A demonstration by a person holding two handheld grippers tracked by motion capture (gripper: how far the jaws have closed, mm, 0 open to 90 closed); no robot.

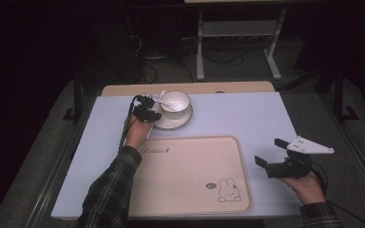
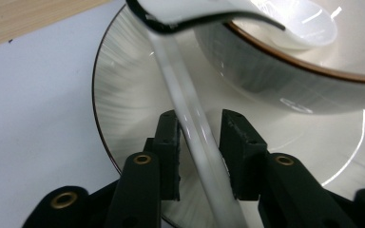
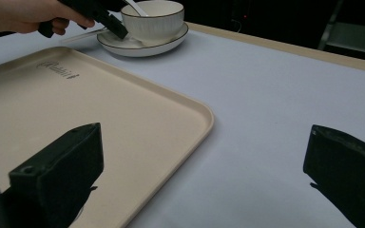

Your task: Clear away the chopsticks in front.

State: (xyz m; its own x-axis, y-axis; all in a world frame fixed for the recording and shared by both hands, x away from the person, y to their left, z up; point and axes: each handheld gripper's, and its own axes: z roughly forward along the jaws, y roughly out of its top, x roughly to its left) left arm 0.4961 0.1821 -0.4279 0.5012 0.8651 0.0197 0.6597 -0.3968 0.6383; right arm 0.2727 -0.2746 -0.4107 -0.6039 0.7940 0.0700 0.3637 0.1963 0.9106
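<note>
A white spoon [image 2: 195,133] rests with its bowl in a white cup [image 1: 176,100] and its handle pointing out to the left. The cup stands on a white saucer [image 1: 173,121] at the back of the table. My left gripper [image 1: 154,108] is over the saucer's left edge. In the left gripper view its jaws [image 2: 198,118] sit tight on either side of the spoon handle, above the saucer [image 2: 128,109] and beside the cup [image 2: 285,71]. My right gripper [image 1: 268,150] stands wide open and holds nothing, just right of the beige tray [image 1: 190,175].
The beige tray [image 3: 100,104], bare apart from a printed rabbit, lies at the front middle of the pale blue table [image 1: 247,114]. A wooden strip [image 1: 185,88] runs along the back edge. The cup [image 3: 154,16] and the left gripper [image 3: 114,23] lie far off in the right gripper view.
</note>
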